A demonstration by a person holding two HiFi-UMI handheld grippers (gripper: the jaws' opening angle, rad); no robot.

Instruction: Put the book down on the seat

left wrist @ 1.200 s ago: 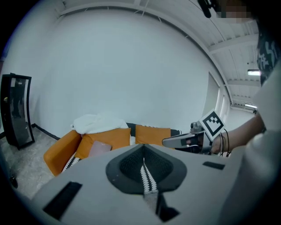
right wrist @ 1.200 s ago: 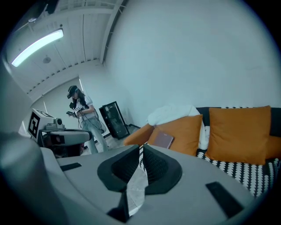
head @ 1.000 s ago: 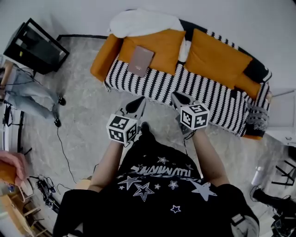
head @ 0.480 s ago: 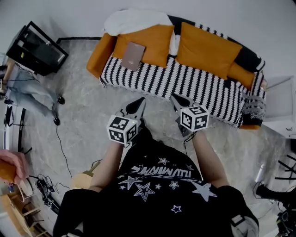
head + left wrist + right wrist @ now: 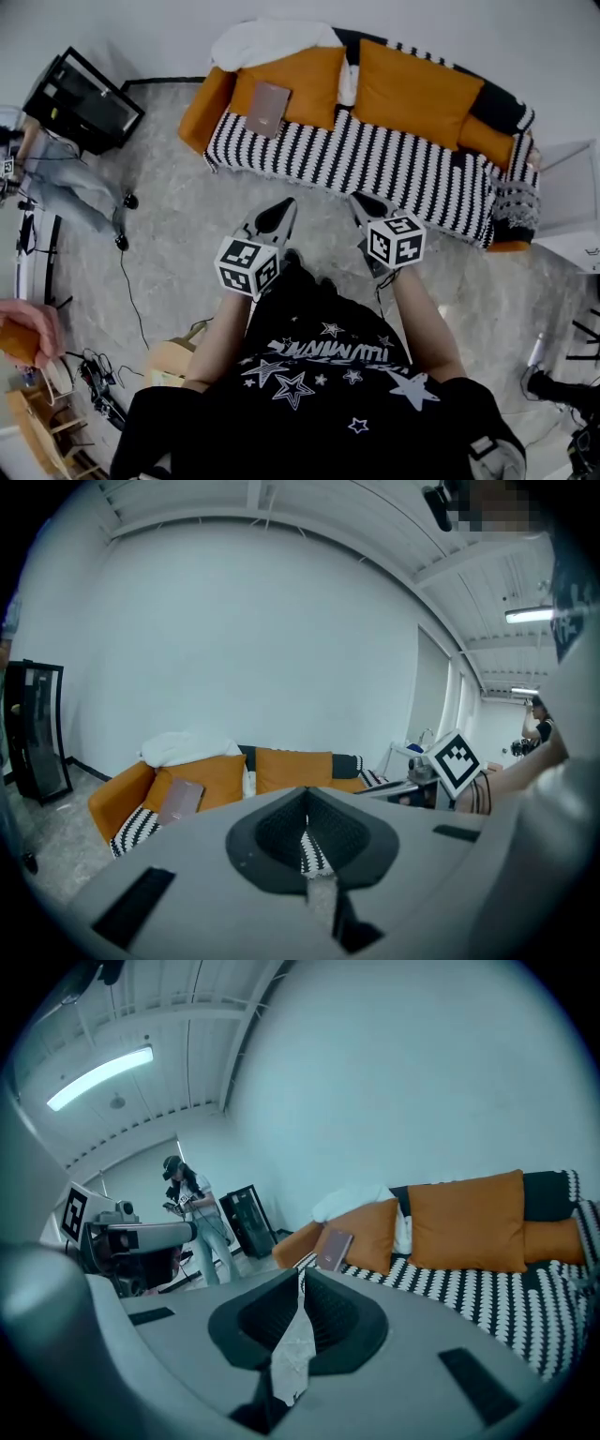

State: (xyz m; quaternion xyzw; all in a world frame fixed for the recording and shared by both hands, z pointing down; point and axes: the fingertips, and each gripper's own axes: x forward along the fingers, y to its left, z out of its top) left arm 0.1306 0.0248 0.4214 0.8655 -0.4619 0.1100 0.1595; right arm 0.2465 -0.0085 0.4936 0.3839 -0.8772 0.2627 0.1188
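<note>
Closest to me, both tools sit out in front of my chest, side by side and angled a little downward toward the couch. My left gripper [image 5: 278, 216] has its jaws pressed together with nothing between them, only a thin slit through which the striped cover shows. My right gripper [image 5: 363, 205] is clenched the same way and is just as empty. I judge I carry them closed because there is nothing to hold at this point.

Past the jaw tips lies a stretch of grey stone floor [image 5: 178, 220], so I stand well apart from the sofa. Beyond it comes the black-and-white striped seat [image 5: 403, 173].

Farther back, at the sofa's left end, the brown book [image 5: 267, 108] rests with its lower edge on the seat and its back leaning on an orange cushion [image 5: 305, 84], which props it at a tilt. A white blanket [image 5: 267, 42] is heaped behind that cushion. To me the book looks already delivered.
</note>
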